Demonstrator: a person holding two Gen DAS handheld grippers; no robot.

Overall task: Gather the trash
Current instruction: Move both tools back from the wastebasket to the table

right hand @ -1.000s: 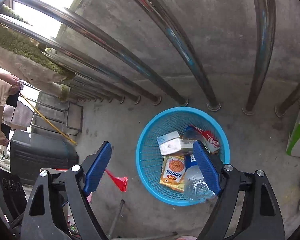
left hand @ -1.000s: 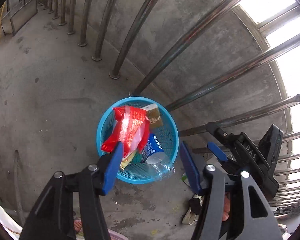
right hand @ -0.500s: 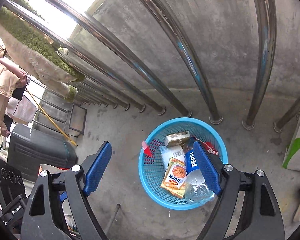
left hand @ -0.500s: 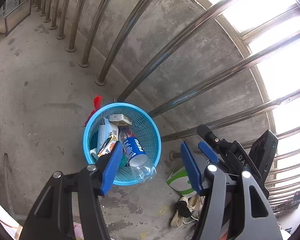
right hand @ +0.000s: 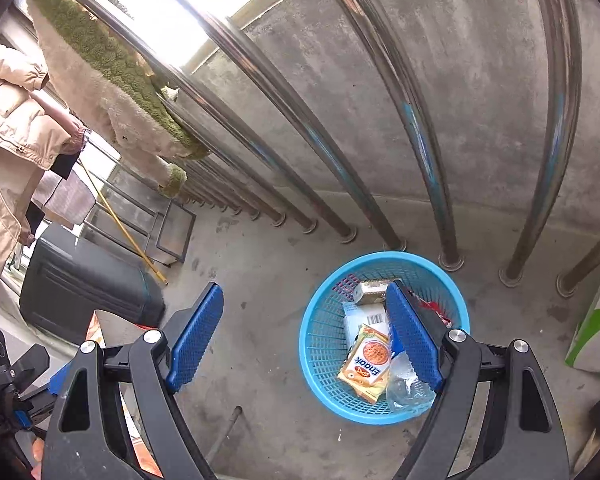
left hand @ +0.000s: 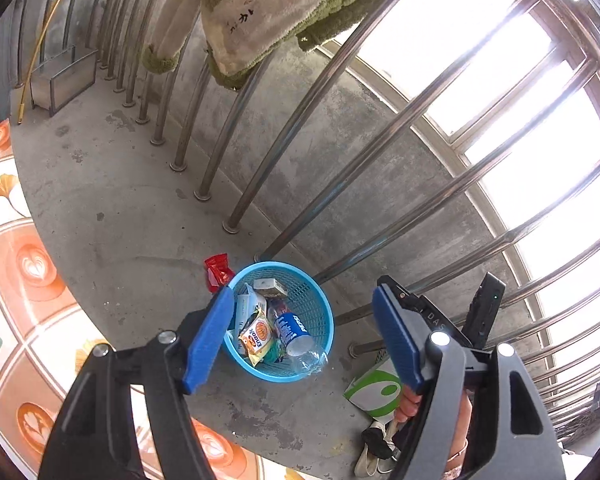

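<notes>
Wrapper (left hand: 217, 277) lies upper left of our basket (left hand: 320, 304), nearest our empty, opening left tongs (left hand: 300, 344); right tongs (right hand: 306, 336) wide, empty.

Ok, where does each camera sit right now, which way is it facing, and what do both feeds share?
Left wrist: rides the left gripper, aimed down at the blue basket by the railing; its blue fingers frame it, jaws opening, nothing between them; the right gripper and a hand show at right.
Right wrist: rides the right gripper, aimed down at the floor and basket; own open fingers show.
Shared: basket, Pepsi bottle, biscuit pack, railing.
</notes>
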